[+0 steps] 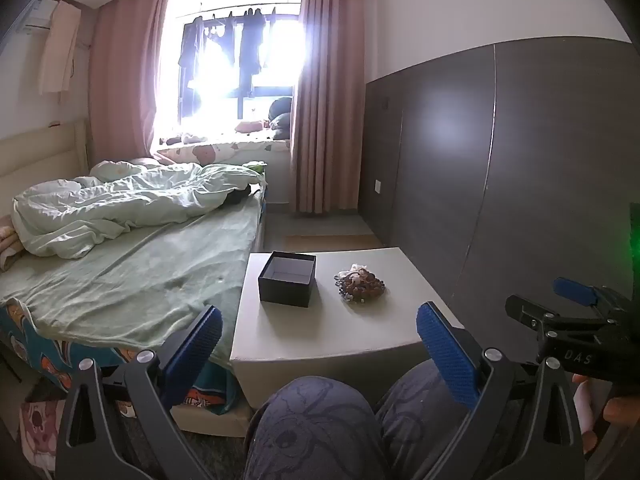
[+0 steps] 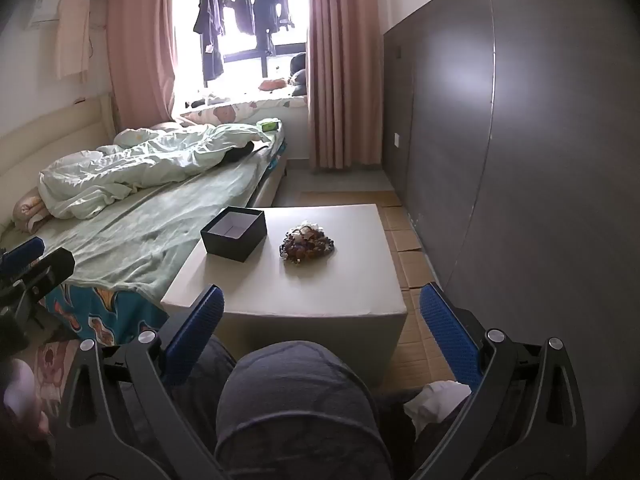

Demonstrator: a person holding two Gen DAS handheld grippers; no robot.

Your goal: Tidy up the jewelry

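Observation:
An open, empty black box (image 1: 287,278) (image 2: 235,238) stands on the left part of a low white table (image 1: 320,336) (image 2: 320,292). A tangled pile of beaded jewelry (image 1: 361,282) (image 2: 306,241) lies to its right. My left gripper (image 1: 320,344) is open and empty, held back from the table's near edge above the person's knees. My right gripper (image 2: 322,320) is open and empty, also short of the near edge. The right gripper also shows at the right of the left wrist view (image 1: 576,308).
A bed (image 1: 132,256) (image 2: 132,216) with green sheets and a rumpled duvet adjoins the table's left side. A dark wall panel (image 1: 520,168) (image 2: 520,140) runs along the right. The person's knees (image 1: 320,420) (image 2: 296,392) sit below the grippers. Cardboard (image 2: 408,240) covers the floor.

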